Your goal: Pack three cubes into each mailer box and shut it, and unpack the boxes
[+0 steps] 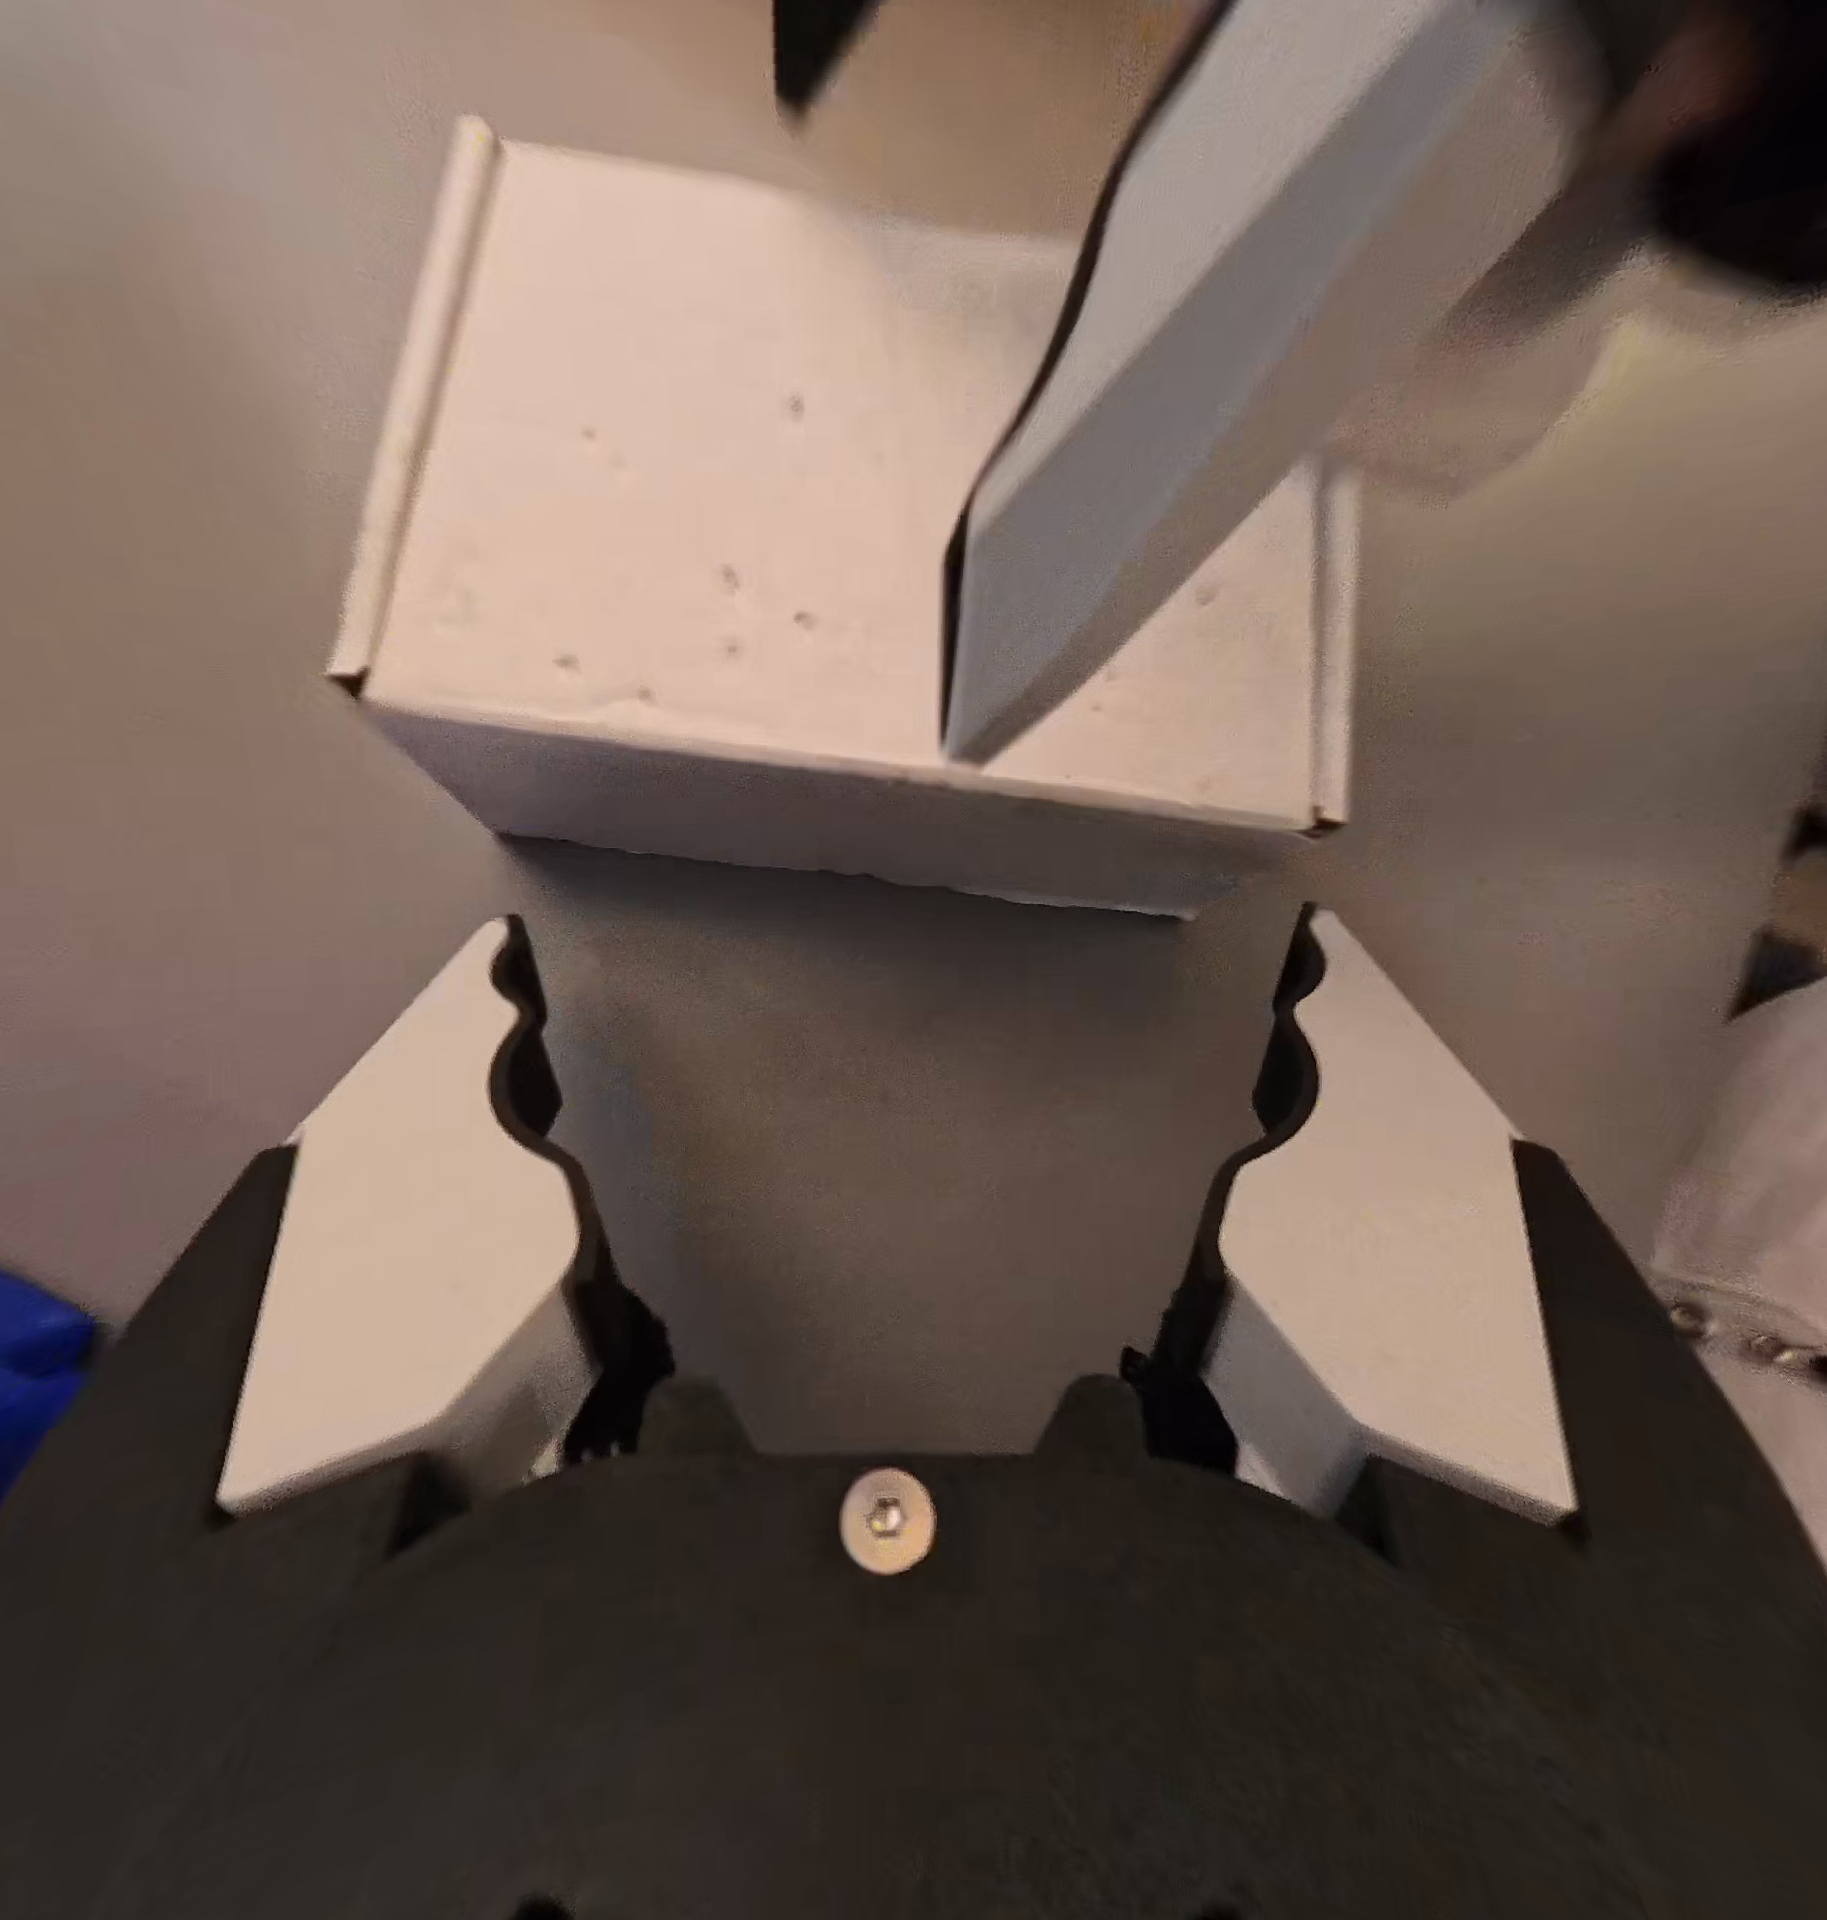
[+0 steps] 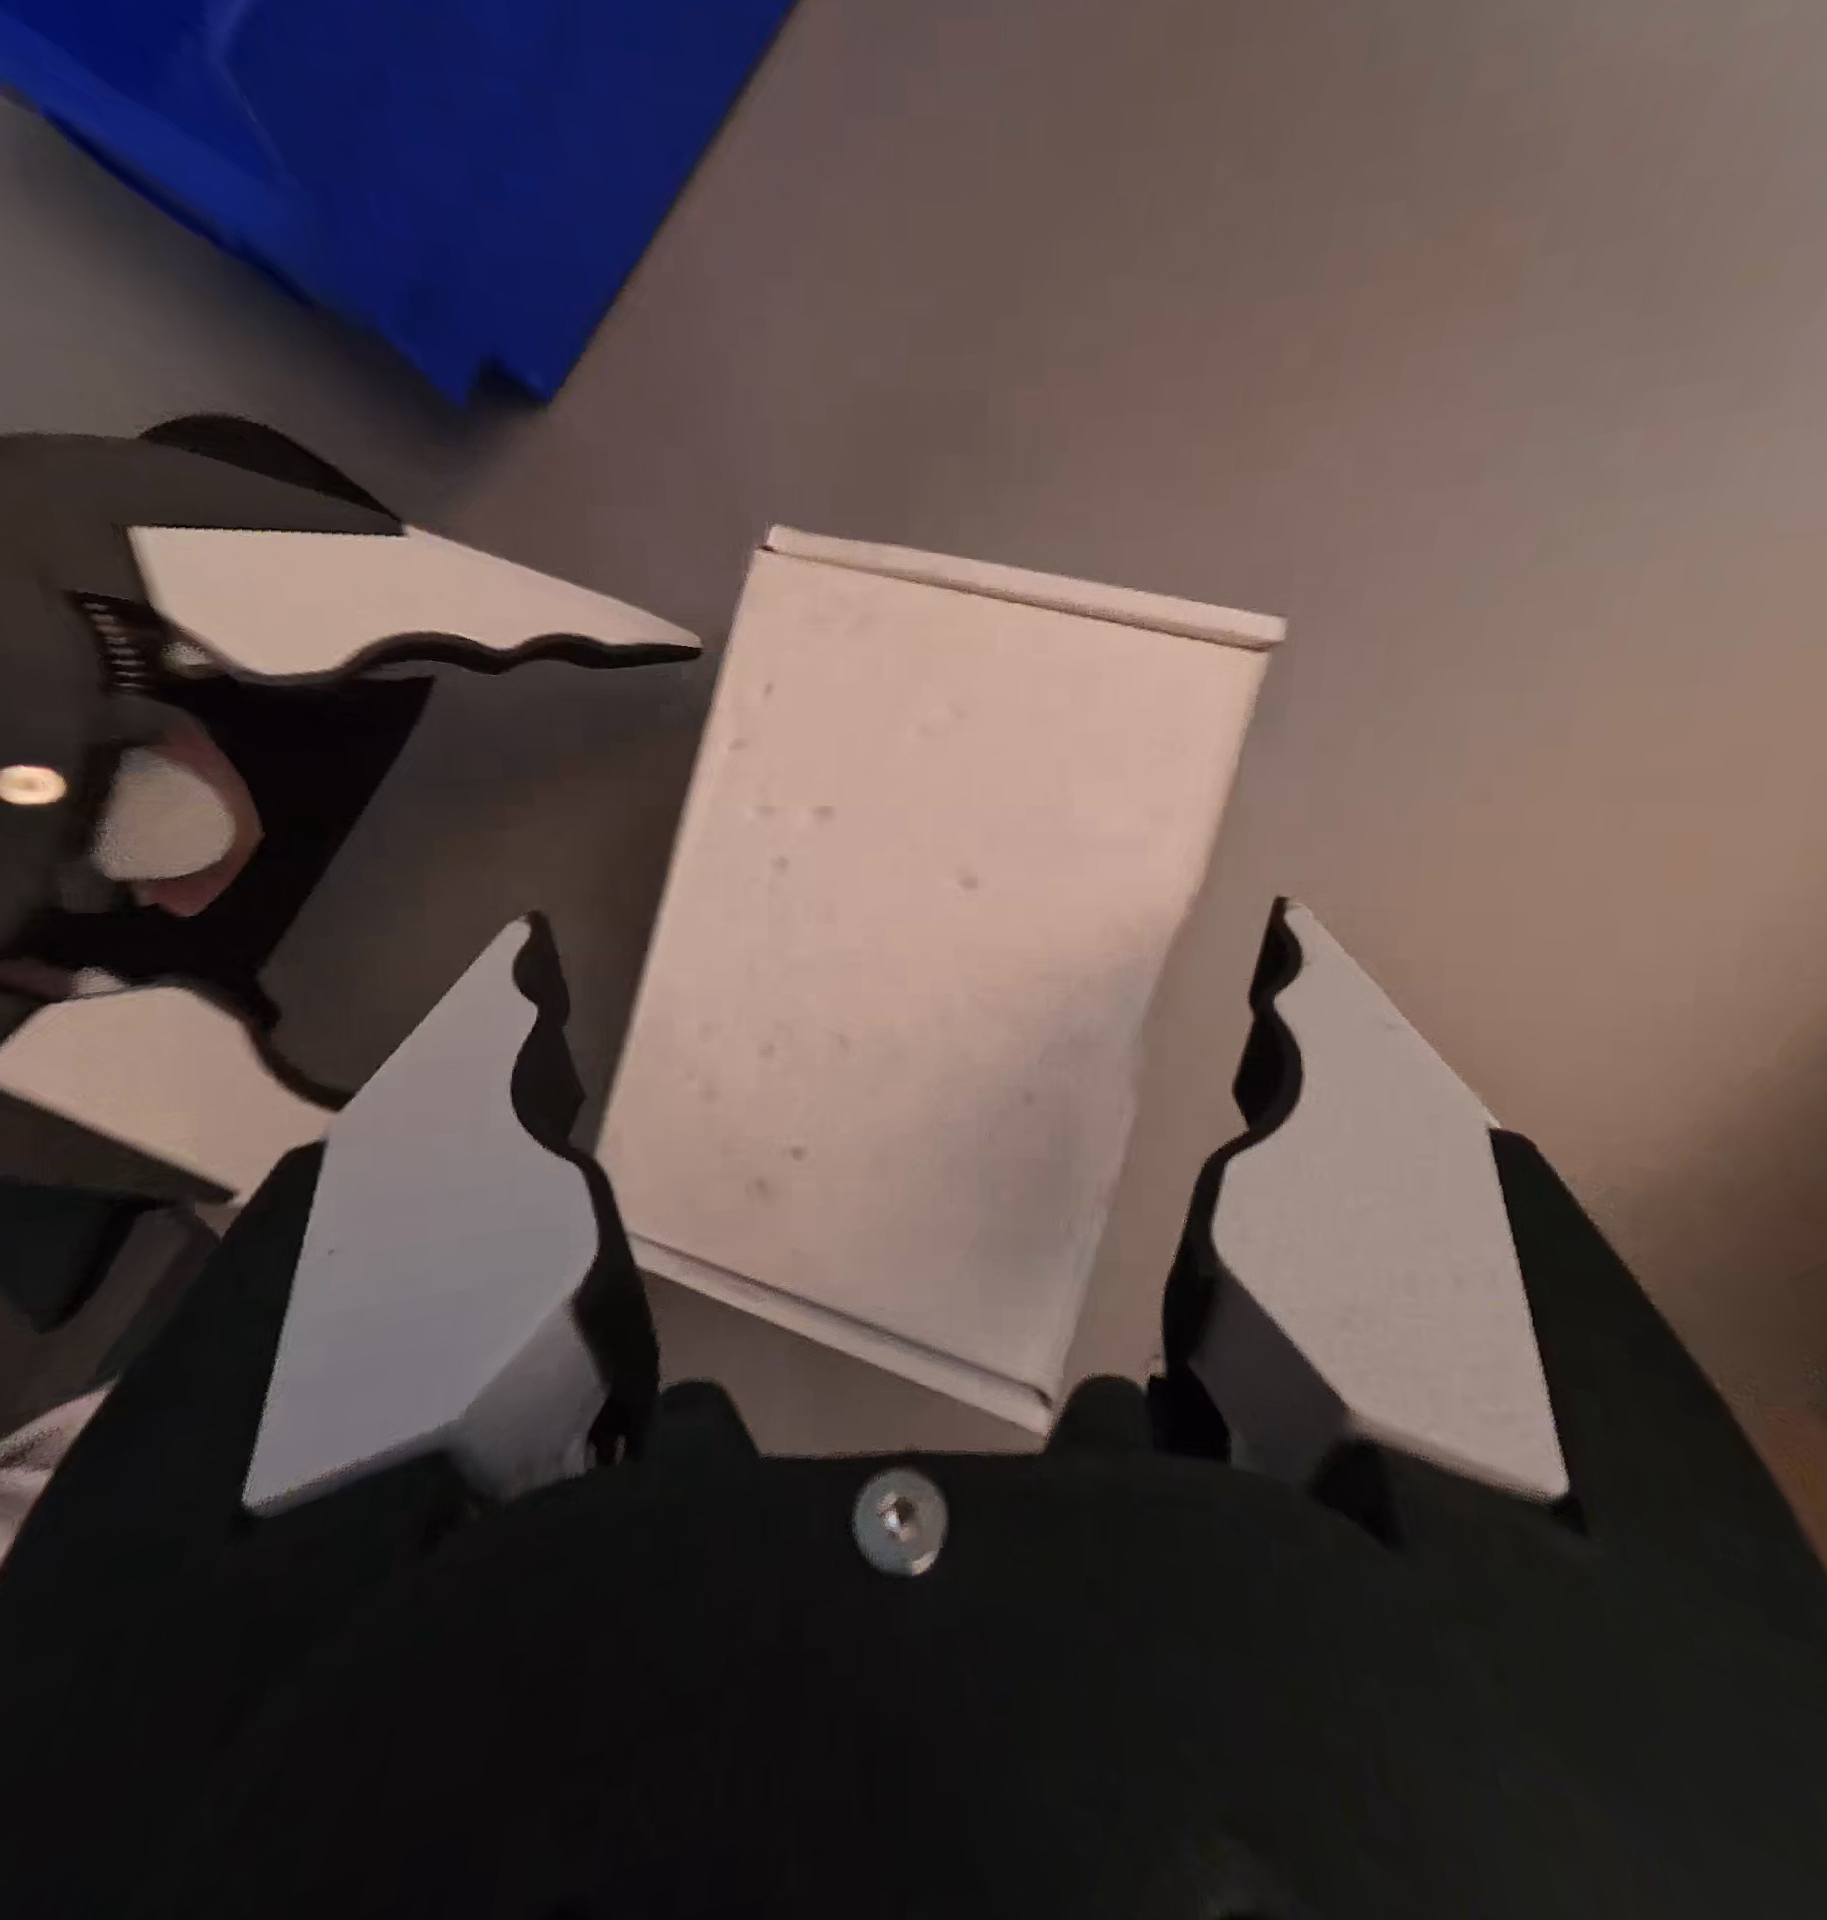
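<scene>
A closed white mailer box (image 1: 680, 499) lies flat on the grey table, its lid dotted with small dents. My left gripper (image 1: 904, 925) is open and empty, its tips just short of the box's near side. My right gripper (image 2: 909, 914) is open and hovers above the same box (image 2: 919, 935), with the jaws straddling the lid. In the left wrist view one right finger (image 1: 1148, 436) reaches down over the box's right half. The left gripper also shows in the right wrist view (image 2: 473, 852), open, beside the box's left side. No cubes are in view.
A blue bin (image 2: 369, 156) stands on the table beyond the box, and a corner of it shows in the left wrist view (image 1: 5, 1403). A pale sleeve (image 1: 1782, 1195) is at the right edge. The grey table (image 2: 1408, 416) extends to the right of the box.
</scene>
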Demonstrator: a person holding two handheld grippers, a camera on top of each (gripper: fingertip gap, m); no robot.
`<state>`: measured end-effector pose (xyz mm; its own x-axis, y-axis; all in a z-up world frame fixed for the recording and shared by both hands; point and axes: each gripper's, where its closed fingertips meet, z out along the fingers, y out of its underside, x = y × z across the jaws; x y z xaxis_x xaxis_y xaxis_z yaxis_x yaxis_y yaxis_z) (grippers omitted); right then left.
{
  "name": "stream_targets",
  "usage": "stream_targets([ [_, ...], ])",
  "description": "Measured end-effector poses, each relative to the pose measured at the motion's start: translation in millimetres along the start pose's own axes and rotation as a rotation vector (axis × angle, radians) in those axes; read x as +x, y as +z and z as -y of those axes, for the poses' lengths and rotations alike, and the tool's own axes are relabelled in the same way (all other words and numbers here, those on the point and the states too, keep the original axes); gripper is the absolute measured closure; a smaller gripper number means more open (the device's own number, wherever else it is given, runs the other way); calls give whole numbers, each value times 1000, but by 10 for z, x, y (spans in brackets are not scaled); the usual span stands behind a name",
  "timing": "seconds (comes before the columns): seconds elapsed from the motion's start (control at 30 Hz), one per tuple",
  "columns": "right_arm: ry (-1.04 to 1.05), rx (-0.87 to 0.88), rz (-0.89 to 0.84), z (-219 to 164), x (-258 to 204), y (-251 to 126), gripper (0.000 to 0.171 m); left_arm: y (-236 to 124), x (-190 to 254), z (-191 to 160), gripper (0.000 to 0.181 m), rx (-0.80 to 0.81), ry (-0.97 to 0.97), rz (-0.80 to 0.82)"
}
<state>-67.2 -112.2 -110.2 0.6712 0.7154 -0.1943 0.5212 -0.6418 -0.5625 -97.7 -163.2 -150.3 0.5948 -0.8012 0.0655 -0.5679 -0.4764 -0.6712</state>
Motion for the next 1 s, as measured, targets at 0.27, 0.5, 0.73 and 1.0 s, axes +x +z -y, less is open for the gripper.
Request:
stream_targets([
  [0.27,-8,-262,-251,-135,109,303,35,-661,-59,200,81,505,-64,2],
  [0.5,47,-413,-251,-256,118,291,43,-1070,-270,277,98,734,-89,111],
  [0.73,61,-525,-239,-407,188,305,41,-1149,-314,235,102,772,-124,112],
  [1.0,-3,-520,-229,-398,308,120,41,-1013,-254,214,102,693,-52,149],
])
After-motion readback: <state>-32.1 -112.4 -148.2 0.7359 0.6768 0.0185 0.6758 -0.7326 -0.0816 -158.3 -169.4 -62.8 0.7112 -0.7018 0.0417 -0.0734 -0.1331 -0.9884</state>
